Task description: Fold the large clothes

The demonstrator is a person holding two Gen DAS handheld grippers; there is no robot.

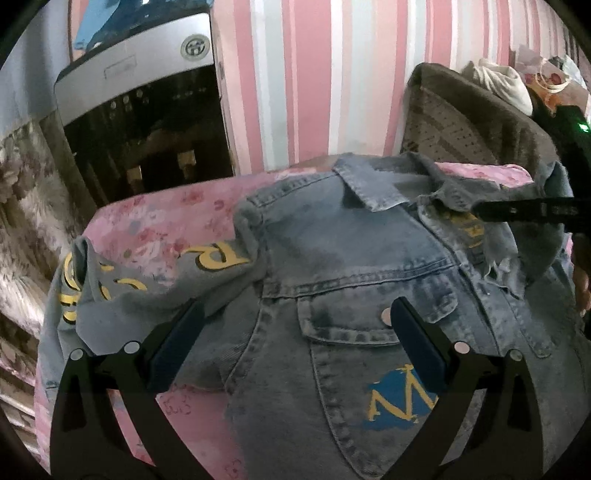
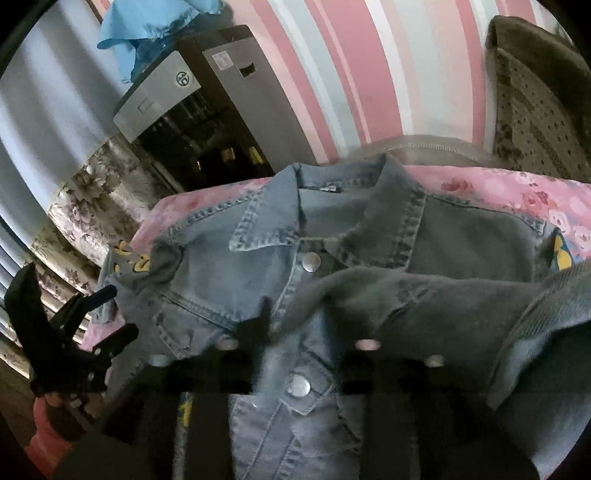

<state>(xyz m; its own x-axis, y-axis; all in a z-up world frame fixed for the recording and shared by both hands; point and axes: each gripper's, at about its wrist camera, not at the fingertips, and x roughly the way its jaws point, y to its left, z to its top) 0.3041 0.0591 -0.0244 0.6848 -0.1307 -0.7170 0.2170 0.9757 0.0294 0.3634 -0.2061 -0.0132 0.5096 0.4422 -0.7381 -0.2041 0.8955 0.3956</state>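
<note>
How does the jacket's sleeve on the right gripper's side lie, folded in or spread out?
Folded in: the sleeve lies across the denim jacket's front, below the collar.

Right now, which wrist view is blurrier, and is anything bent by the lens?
Right wrist view: the right gripper is smeared by motion, the denim jacket fairly sharp. Left wrist view: crisp, left gripper clear. Both views curve the striped wall and darken at the corners.

A denim jacket (image 1: 351, 266) lies front up on a floral bedsheet (image 1: 155, 221), collar (image 2: 266, 229) toward the striped wall (image 1: 295, 74). One sleeve (image 1: 147, 288) lies out to the left; the other sleeve (image 2: 424, 295) is folded across the chest. Left of the wall stands a cooler (image 1: 136, 110), cloth (image 2: 147, 26) on top; a cushion (image 1: 461, 118) leans at the right
</note>
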